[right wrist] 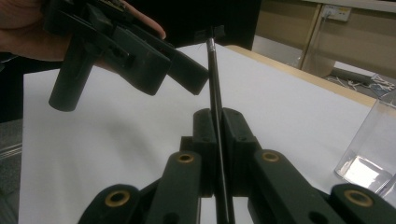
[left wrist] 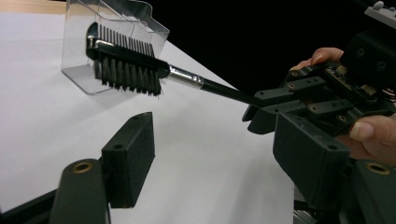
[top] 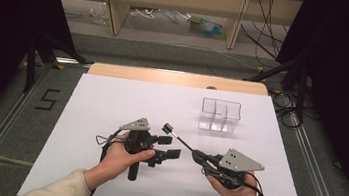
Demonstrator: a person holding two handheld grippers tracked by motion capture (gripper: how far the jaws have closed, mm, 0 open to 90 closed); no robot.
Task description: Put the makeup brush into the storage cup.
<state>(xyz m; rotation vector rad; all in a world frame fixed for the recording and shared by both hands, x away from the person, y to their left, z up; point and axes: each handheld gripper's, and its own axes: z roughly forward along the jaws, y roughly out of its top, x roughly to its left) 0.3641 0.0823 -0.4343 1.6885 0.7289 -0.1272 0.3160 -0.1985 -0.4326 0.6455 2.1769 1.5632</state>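
Observation:
My right gripper (top: pixel 196 155) is shut on the thin black handle of a small brush (top: pixel 177 137). The handle points up and left from the jaws, with the head (top: pixel 167 127) raised above the white sheet. In the left gripper view the brush head (left wrist: pixel 123 65) shows a row of dark bristles and comb teeth behind a silver ferrule. My left gripper (top: pixel 170 147) stands open just left of the handle, with nothing between its pads (left wrist: pixel 128 156). In the right gripper view the handle (right wrist: pixel 215 107) runs straight up between the closed jaws. A clear compartment box (top: pixel 219 116) stands behind.
A white sheet (top: pixel 111 105) covers the table, with a wooden edge (top: pixel 175 78) at the far side. The clear box (left wrist: pixel 74 42) is upright and has several compartments. Dark stands and cables (top: pixel 288 102) flank the table. Shelving and clutter sit on the floor beyond.

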